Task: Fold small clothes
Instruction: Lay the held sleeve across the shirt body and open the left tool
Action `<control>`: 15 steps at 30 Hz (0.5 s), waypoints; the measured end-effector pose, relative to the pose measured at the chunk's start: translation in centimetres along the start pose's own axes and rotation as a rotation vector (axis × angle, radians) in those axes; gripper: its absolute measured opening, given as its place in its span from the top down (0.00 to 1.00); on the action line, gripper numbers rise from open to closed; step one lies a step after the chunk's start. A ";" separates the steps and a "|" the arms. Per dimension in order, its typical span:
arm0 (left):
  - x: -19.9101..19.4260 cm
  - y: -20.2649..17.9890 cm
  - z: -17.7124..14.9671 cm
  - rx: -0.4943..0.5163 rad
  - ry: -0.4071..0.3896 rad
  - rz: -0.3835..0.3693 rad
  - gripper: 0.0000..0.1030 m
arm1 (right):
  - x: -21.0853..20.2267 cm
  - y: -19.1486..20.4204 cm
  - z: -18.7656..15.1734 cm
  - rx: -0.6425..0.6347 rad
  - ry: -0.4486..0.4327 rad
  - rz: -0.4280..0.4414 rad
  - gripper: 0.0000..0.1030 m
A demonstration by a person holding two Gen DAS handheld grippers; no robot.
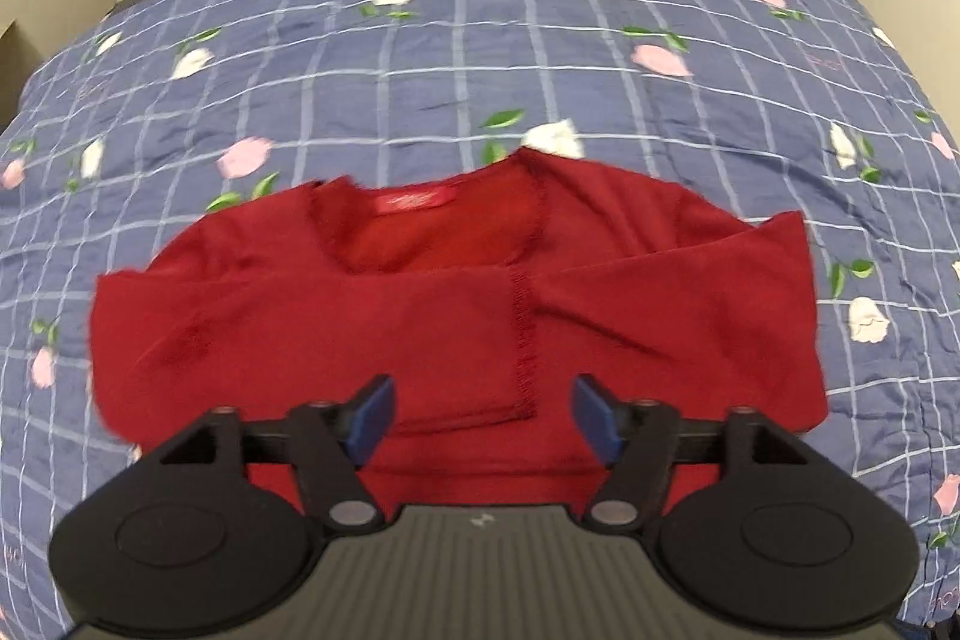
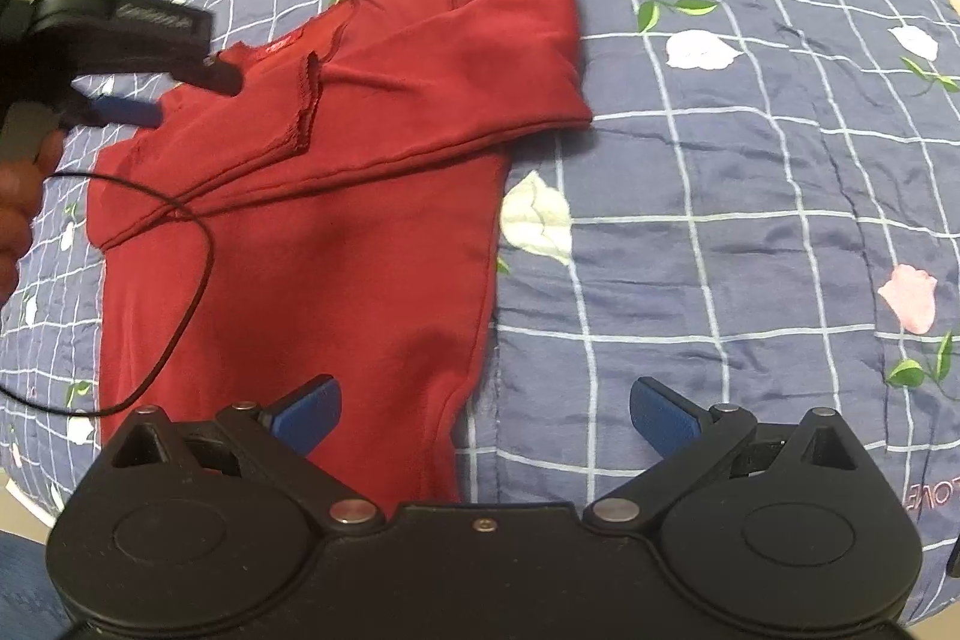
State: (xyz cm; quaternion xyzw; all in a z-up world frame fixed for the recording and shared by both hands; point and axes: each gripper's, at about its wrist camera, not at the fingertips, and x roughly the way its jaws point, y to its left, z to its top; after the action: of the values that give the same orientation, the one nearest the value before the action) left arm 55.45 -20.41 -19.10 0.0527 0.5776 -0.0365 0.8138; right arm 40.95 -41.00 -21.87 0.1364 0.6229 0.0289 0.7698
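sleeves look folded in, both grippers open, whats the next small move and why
Probably lower the open right gripper onto the red shirt hem edge beneath it and pinch. Both sleeves already lie across the chest, so folding the bottom up toward the collar seems next.

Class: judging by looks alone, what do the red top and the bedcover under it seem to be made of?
Red top: probably a soft matte knit such as cotton jersey; it drapes limply and its edges are overlocked. Bedcover: likely a thin quilted printed cotton or polyester blend; it shows slight sheen and fine crinkles.
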 end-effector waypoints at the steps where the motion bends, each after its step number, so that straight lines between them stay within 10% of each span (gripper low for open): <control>1: -0.1 0.7 -0.3 -0.014 0.003 0.013 0.20 | 0.2 0.1 -0.1 -0.004 0.006 0.003 0.01; 15: -1.9 16.8 -12.2 -0.414 0.194 0.260 0.07 | 2.5 2.2 -1.0 -0.121 0.119 0.047 0.01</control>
State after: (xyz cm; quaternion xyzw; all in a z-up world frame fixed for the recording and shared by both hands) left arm 45.41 -2.20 -20.57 -0.0378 0.6363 0.1924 0.7461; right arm 40.79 -38.23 -23.86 0.1023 0.6612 0.0925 0.7374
